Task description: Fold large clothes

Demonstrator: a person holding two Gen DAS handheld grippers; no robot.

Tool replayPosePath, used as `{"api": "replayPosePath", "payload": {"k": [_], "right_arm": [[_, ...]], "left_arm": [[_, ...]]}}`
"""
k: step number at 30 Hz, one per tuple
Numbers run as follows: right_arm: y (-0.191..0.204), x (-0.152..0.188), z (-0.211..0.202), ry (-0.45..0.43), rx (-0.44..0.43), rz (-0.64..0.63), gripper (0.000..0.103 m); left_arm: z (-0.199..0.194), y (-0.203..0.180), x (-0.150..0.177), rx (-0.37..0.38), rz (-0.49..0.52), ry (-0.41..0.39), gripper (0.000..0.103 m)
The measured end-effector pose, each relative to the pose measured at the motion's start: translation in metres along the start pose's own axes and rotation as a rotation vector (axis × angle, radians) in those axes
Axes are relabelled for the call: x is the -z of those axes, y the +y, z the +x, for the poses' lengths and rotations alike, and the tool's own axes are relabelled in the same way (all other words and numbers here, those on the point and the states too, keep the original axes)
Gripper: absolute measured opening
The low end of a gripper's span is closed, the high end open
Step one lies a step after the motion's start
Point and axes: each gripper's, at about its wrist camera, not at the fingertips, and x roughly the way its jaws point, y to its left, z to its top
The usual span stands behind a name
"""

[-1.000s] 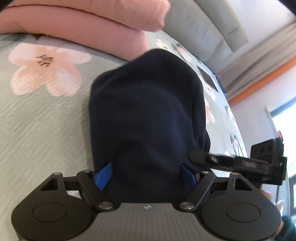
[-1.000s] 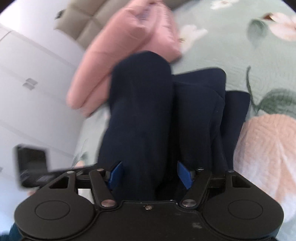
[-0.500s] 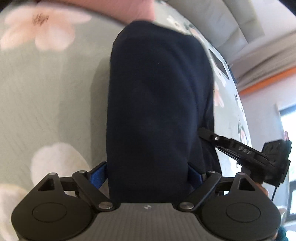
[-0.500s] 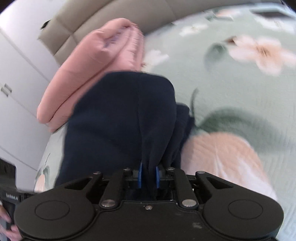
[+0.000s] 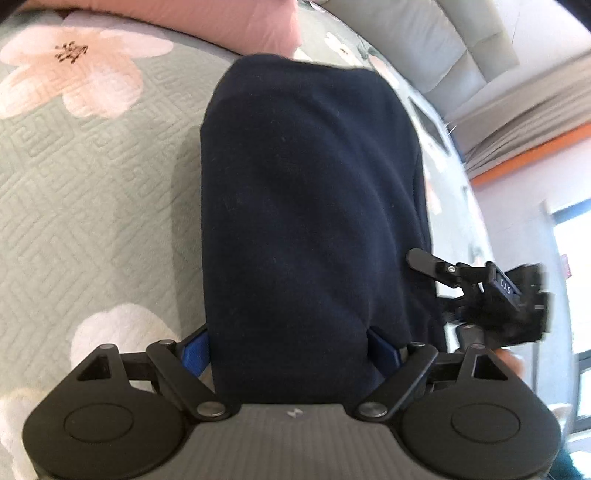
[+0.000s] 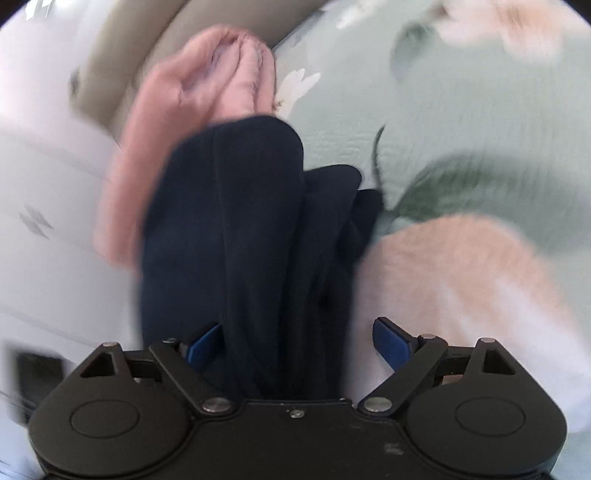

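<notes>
A folded dark navy garment (image 5: 306, 206) lies on the floral green bedspread (image 5: 92, 192). My left gripper (image 5: 291, 350) is open, its blue pads wide apart on either side of the garment's near end. In the right wrist view the same garment (image 6: 240, 240) runs between the pads of my right gripper (image 6: 299, 343), which is open; the cloth touches the left pad and stands apart from the right one. The right gripper also shows in the left wrist view (image 5: 480, 291), beside the garment's right edge.
A folded pink blanket (image 5: 207, 26) lies just beyond the garment's far end, and shows in the right wrist view (image 6: 192, 110). A grey padded headboard (image 5: 424, 44) stands behind the bed. Bare bedspread (image 6: 461, 184) lies to the right of the garment.
My right gripper was shut on the garment half a second ago and has now opened. My left gripper stays open around the garment's near end, and the view has shifted slightly.
</notes>
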Motion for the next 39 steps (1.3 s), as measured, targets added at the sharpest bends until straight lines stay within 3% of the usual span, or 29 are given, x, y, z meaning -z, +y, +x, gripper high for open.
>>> {"api": "replayPosePath", "payload": {"k": [1,4,6,8,10,14,19,25,30,32,33,35,37,38,39], "right_arm": [[-0.006,-0.003,0.010,0.060,-0.064,0.053,0.103],[0.013,0.001,0.028,0.105,0.004,-0.067,0.101],[0.024,0.003,0.029,0.085,0.024,-0.067,0.084],[0.028,0.004,0.022,0.047,0.011,-0.021,0.057],[0.042,0.009,0.013,0.021,0.019,-0.039,0.053],[0.074,0.020,0.000,-0.006,-0.029,-0.050,0.052],[0.116,0.039,-0.020,-0.038,-0.125,-0.064,0.052],[0.185,0.074,-0.028,-0.020,-0.209,-0.168,0.052],[0.192,0.116,-0.022,0.001,-0.225,-0.223,0.055],[0.176,0.131,-0.012,0.019,-0.185,-0.194,0.067],[0.163,0.136,-0.006,0.032,-0.135,-0.180,0.073],[0.127,0.145,0.008,0.045,0.051,-0.177,0.079],[0.094,0.149,0.015,0.048,0.316,-0.181,0.078],[0.084,0.150,0.008,0.017,0.368,-0.189,0.085],[0.083,0.150,-0.001,-0.017,0.356,-0.188,0.085]], "left_arm": [[-0.005,0.008,-0.002,0.019,-0.020,-0.016,0.087],[-0.013,0.026,-0.009,0.043,-0.034,-0.068,0.087],[-0.012,0.030,-0.011,0.054,-0.033,-0.084,0.087],[-0.009,0.029,-0.015,0.066,-0.024,-0.070,0.077],[-0.017,0.019,-0.016,0.063,0.017,-0.073,0.070],[-0.041,0.006,-0.015,0.101,0.036,-0.096,0.068],[-0.103,-0.008,0.002,0.150,0.060,-0.174,0.068],[-0.197,-0.029,0.038,0.106,0.143,-0.285,0.069],[-0.225,-0.016,0.082,0.078,0.135,-0.303,0.072],[-0.212,0.006,0.102,0.046,0.126,-0.289,0.080],[-0.201,0.020,0.111,-0.012,0.123,-0.282,0.081],[-0.184,0.051,0.128,-0.122,0.017,-0.210,0.065],[-0.176,0.073,0.148,-0.069,-0.062,-0.129,0.059],[-0.178,0.074,0.157,-0.043,-0.064,-0.129,0.060],[-0.181,0.069,0.166,-0.046,-0.036,-0.142,0.063]]}}
